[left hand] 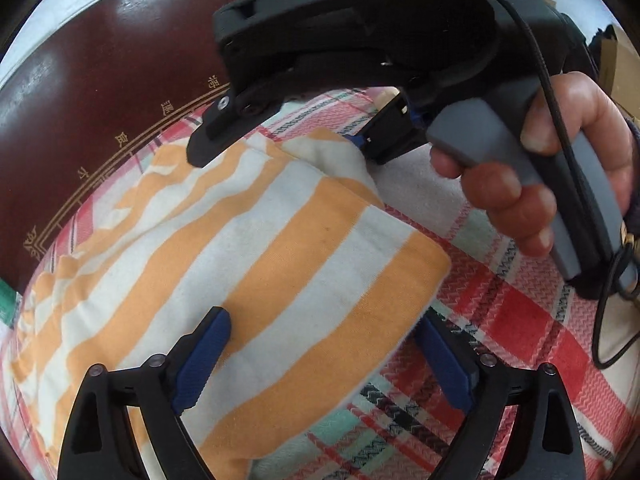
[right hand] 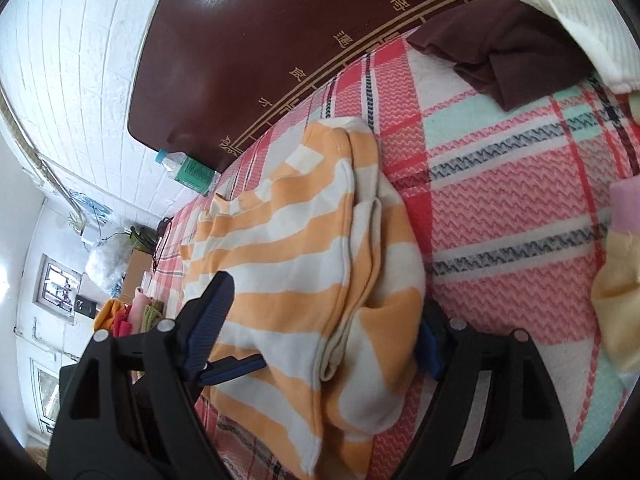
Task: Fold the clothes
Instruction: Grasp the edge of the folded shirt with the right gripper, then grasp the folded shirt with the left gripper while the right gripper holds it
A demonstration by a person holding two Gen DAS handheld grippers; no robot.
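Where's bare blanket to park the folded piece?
Free: the plaid blanket between the striped garment and the yellow cloth. Crowded: far corner, with the maroon garment and white knit, by the headboard.

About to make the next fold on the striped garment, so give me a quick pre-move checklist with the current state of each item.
1. Left claw open, straddling the orange-and-white striped garment corner: ok.
2. Right claw open around the garment's folded edge: ok.
3. Either claw actually gripping cloth: not ok, both are open.
4. Garment lying flat on the plaid blanket: ok, though its far end is rumpled.
5. Landing area clear of the maroon garment: ok, it lies apart.
6. Layers aligned underneath: cannot tell.
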